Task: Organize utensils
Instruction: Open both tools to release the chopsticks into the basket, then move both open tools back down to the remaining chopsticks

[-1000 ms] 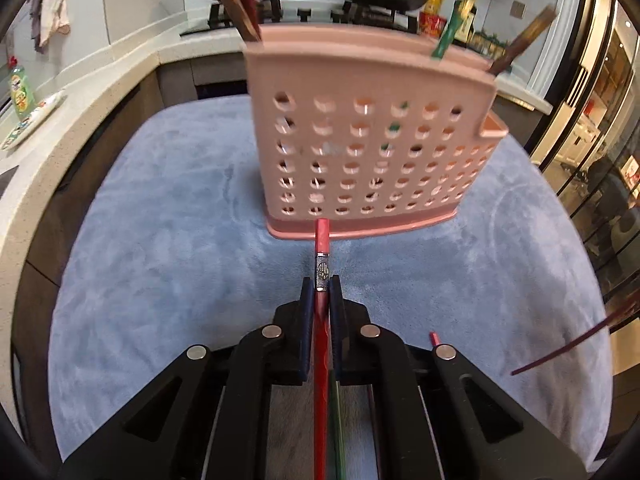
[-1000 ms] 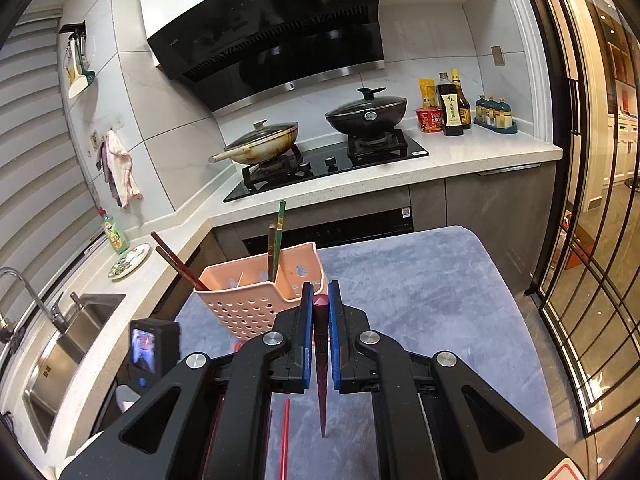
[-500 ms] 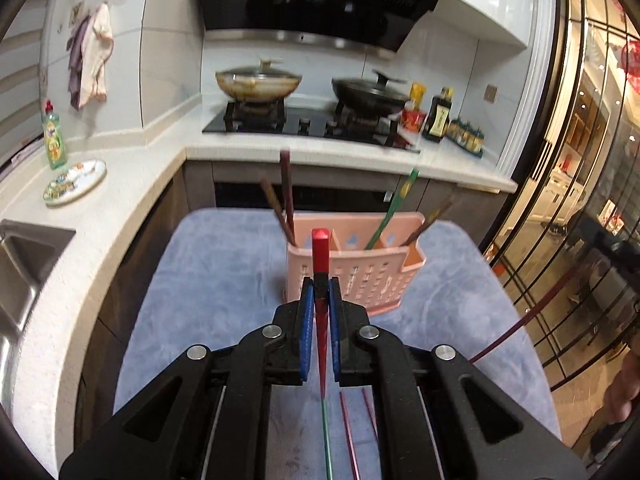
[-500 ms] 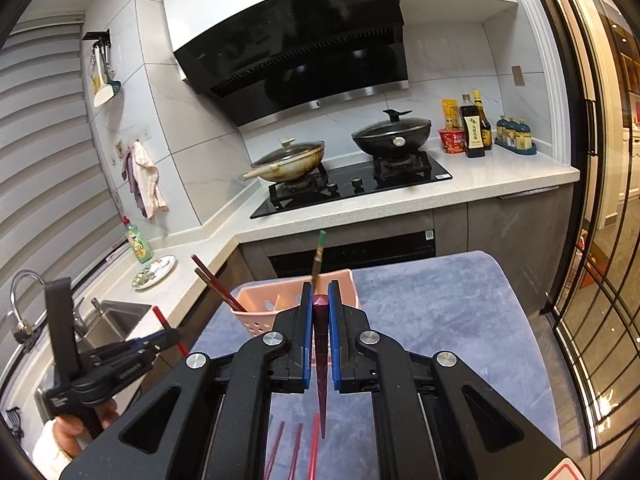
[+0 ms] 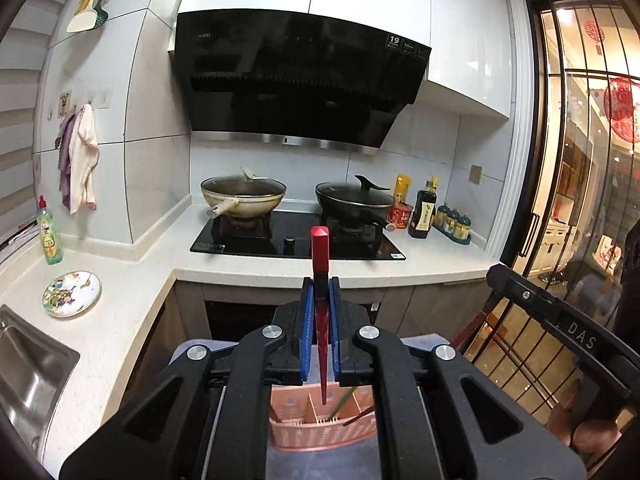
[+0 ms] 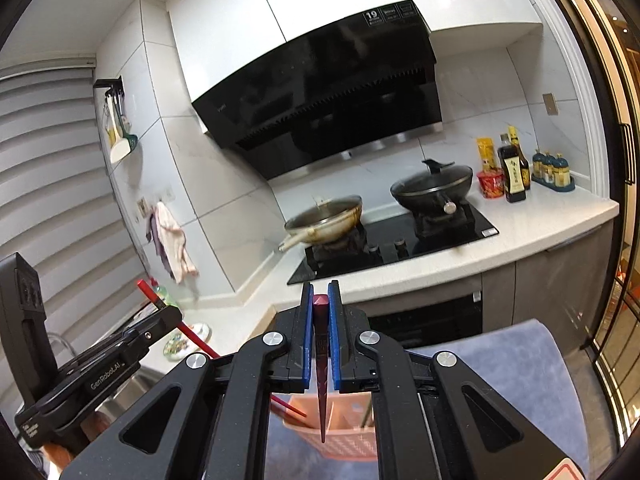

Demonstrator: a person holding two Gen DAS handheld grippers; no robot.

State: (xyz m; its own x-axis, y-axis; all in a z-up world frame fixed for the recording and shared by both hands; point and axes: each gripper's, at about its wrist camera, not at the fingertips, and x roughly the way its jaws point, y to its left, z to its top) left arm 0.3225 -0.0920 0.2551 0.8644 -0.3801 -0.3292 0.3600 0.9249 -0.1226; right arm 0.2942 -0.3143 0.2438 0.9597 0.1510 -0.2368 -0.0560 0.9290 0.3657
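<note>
My left gripper (image 5: 320, 284) is shut on a bright red chopstick (image 5: 320, 256), held upright with its thin tip over the pink perforated utensil basket (image 5: 320, 432) below. My right gripper (image 6: 320, 292) is shut on a dark red chopstick (image 6: 321, 360), its tip pointing down above the same basket (image 6: 340, 440). The basket holds several chopsticks in its compartments. The left gripper with its red chopstick (image 6: 176, 320) shows at the left of the right wrist view. The right gripper's body (image 5: 560, 320) shows at the right of the left wrist view.
The basket stands on a blue-grey mat (image 6: 520, 360). Behind are a hob with two pans (image 5: 296, 236), bottles (image 5: 424, 212), a white counter, a patterned plate (image 5: 72, 294), a sink (image 5: 24, 372) at the left and a glass door (image 5: 580, 240) at the right.
Both grippers have risen and tilted up, each keeping its chopstick. The basket has dropped from mid-view to below the fingers, under both chopstick tips.
</note>
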